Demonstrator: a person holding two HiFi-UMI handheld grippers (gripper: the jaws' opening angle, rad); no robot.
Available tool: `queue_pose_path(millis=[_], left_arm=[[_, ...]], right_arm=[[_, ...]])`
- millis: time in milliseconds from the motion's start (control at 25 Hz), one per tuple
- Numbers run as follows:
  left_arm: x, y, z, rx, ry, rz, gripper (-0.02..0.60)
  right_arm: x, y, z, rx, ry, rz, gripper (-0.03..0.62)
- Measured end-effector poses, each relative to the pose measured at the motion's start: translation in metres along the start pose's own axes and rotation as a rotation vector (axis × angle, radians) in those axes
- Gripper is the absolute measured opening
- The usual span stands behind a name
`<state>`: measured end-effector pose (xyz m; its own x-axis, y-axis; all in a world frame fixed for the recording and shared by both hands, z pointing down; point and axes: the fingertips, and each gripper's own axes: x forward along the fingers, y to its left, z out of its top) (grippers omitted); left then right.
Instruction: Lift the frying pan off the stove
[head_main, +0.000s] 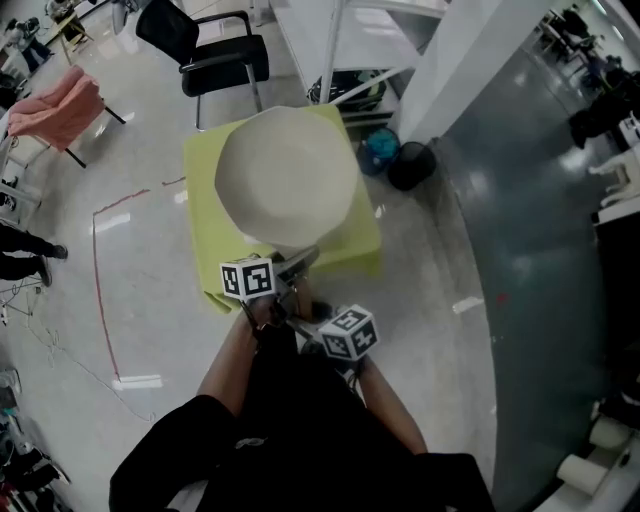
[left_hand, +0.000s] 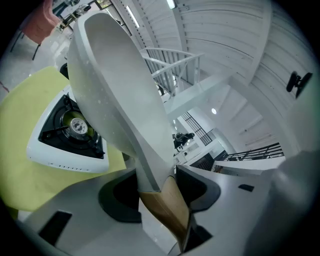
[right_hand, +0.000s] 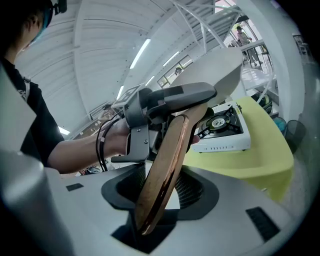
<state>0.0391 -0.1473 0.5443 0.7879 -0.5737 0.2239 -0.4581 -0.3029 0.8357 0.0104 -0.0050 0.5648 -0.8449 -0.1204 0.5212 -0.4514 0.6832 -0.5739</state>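
Observation:
I hold the cream frying pan (head_main: 288, 178) up in the air above the yellow table (head_main: 205, 170), tilted, so that in the head view it hides the stove. My left gripper (left_hand: 162, 200) is shut on the pan's wooden handle (left_hand: 167, 212) close to the bowl (left_hand: 120, 95). Lower on the handle (right_hand: 165, 170), my right gripper (right_hand: 160, 195) stands open with a gap showing on each side of the wood. The white gas stove (left_hand: 65, 150) sits on the table below the pan, its burner (right_hand: 219, 122) uncovered.
A black chair (head_main: 215, 50) stands behind the table, and one draped in pink cloth (head_main: 60, 105) at far left. A black bin (head_main: 410, 165) and a blue object (head_main: 380, 148) sit at the table's right corner beside a white column (head_main: 470, 60). Red tape (head_main: 100, 290) marks the floor.

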Motion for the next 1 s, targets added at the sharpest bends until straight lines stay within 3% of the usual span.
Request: queue_pose_path(millis=[240,1000], left_arm=[[-0.005,-0.017,0.011,0.042,-0.009,0.016,0.242],[-0.007,-0.022,0.02,0.024,-0.036,-0.003,0.244]], right_arm=[[-0.012,0.011,0.014,-0.034,-0.022,0.004,0.19],[-0.012,0.014,0.021,-0.089,-0.006,0.017,0.206]])
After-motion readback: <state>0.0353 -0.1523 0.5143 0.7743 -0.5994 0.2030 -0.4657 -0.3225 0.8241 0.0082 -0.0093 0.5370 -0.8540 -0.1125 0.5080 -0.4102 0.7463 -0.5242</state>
